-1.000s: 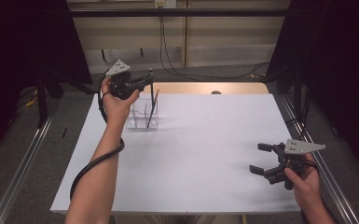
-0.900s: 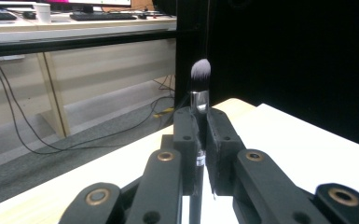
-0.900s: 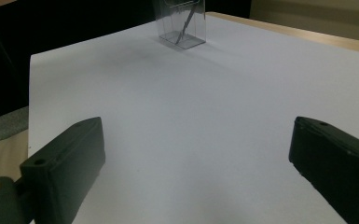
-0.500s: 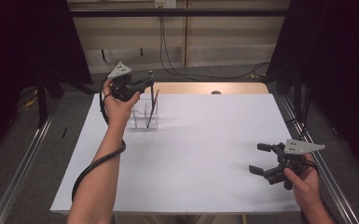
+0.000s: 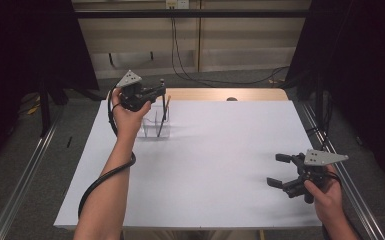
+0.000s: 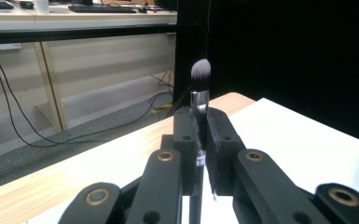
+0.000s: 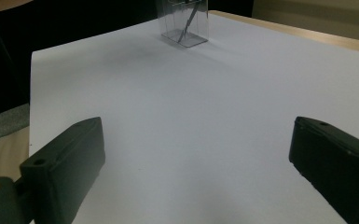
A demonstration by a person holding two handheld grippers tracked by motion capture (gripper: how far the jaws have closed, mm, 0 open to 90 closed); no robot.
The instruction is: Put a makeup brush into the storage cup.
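Note:
My left gripper [image 5: 161,91] is held up over the far left of the table, shut on a makeup brush [image 5: 164,104] that hangs upright. In the left gripper view the jaws [image 6: 199,128] pinch the brush's black handle, with its silver ferrule and grey-tipped bristles [image 6: 200,70] standing above them. Just below it, a clear plastic holder [image 5: 156,127] stands on the white sheet with thin items inside; it also appears far off as a clear box [image 7: 184,21]. My right gripper [image 5: 283,171] rests low at the front right, open and holding nothing [image 7: 196,154].
A white sheet [image 5: 220,150] covers the table, with a strip of bare wood [image 5: 215,94] at the far edge. Metal rails [image 5: 25,175] run along both sides. Black curtains flank the table and cables lie on the floor beyond it.
My left gripper has sunk slightly with the brush toward the clear holder. The right gripper has not moved.

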